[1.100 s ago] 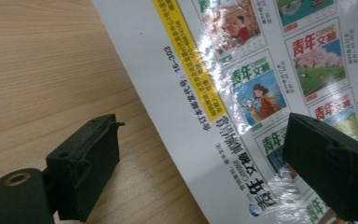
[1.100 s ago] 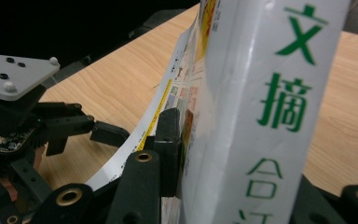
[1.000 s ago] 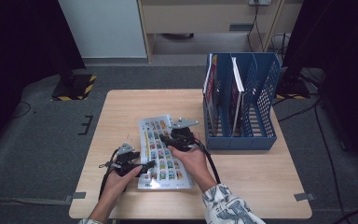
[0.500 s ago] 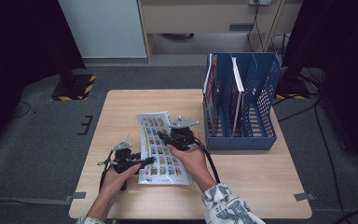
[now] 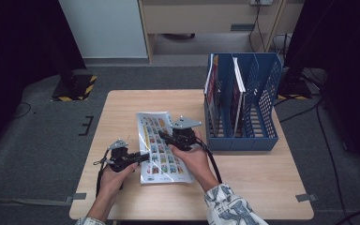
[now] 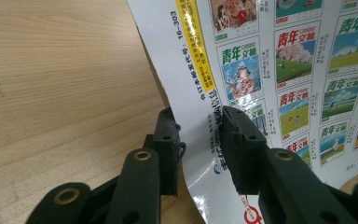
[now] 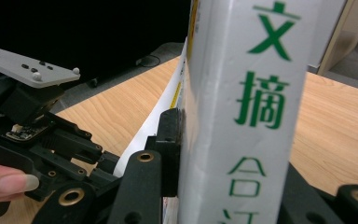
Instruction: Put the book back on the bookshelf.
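A thick magazine (image 5: 161, 157) with rows of small colour pictures on its cover lies on the wooden table (image 5: 248, 187). My right gripper (image 5: 162, 137) is shut on its white spine (image 7: 261, 93), which stands between the jaws (image 7: 233, 140) and carries green characters. My left gripper (image 5: 144, 157) is at the magazine's left edge. Its jaws have just been closing and stand a little apart (image 6: 200, 135), with the curved cover edge (image 6: 196, 107) between them and a gap still showing. The left gripper (image 7: 42, 121) also appears at the left of the right gripper view.
A blue file rack (image 5: 243, 136) stands at the table's right, just beyond my right hand, with a few books upright in its left slots. Bare wood lies to the left (image 6: 51, 70) and along the front of the table.
My left gripper has slid right onto the magazine's left edge and its jaws have narrowed around the cover. The right gripper has kept its place on the spine.
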